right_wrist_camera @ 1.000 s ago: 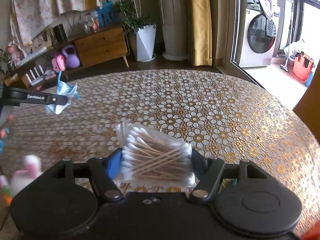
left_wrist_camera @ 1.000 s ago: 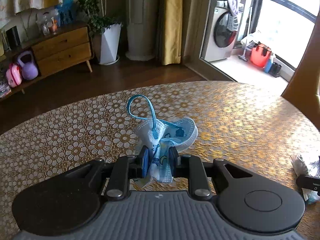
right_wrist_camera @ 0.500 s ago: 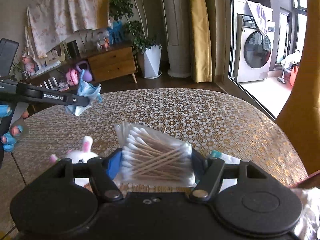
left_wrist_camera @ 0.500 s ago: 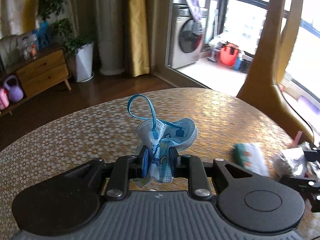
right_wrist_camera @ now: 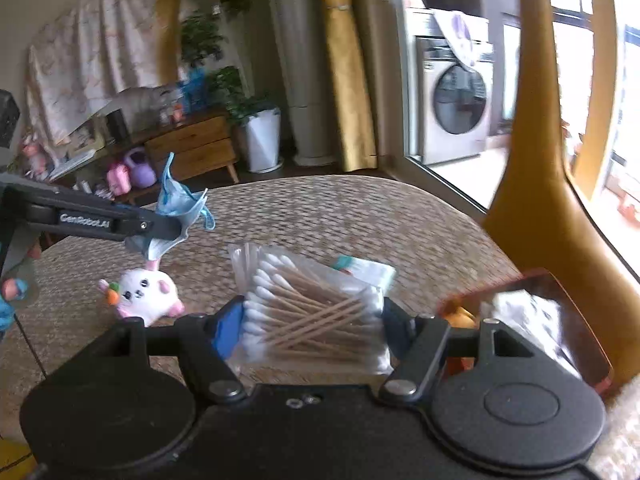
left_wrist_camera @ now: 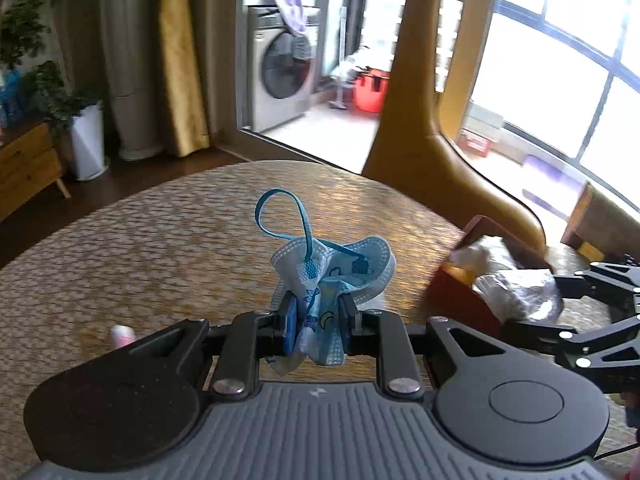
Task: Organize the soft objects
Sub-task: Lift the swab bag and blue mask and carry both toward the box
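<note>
My left gripper [left_wrist_camera: 316,316] is shut on a crumpled blue face mask [left_wrist_camera: 332,272], held above the gold patterned table [left_wrist_camera: 160,248]; its ear loop sticks up. The mask also shows in the right wrist view [right_wrist_camera: 180,204], pinched at the left gripper's tip. My right gripper [right_wrist_camera: 312,320] is shut on a clear bag of cotton swabs [right_wrist_camera: 312,312]. In the left wrist view the right gripper [left_wrist_camera: 560,300] holds that bag [left_wrist_camera: 516,292] over a reddish-brown box [left_wrist_camera: 472,280]. A white bunny plush [right_wrist_camera: 144,292] lies on the table to the left.
The reddish-brown box [right_wrist_camera: 560,316] sits at the table's right edge with white stuff inside. A small white packet with a green end [right_wrist_camera: 364,268] lies behind the swabs. A tan chair back [left_wrist_camera: 432,128] rises beyond the table. A pink-white bit [left_wrist_camera: 122,336] lies front left.
Both grippers have swung to the right with their loads. The box has come into view at the right, and the bunny plush and packet now lie clear of the right gripper.
</note>
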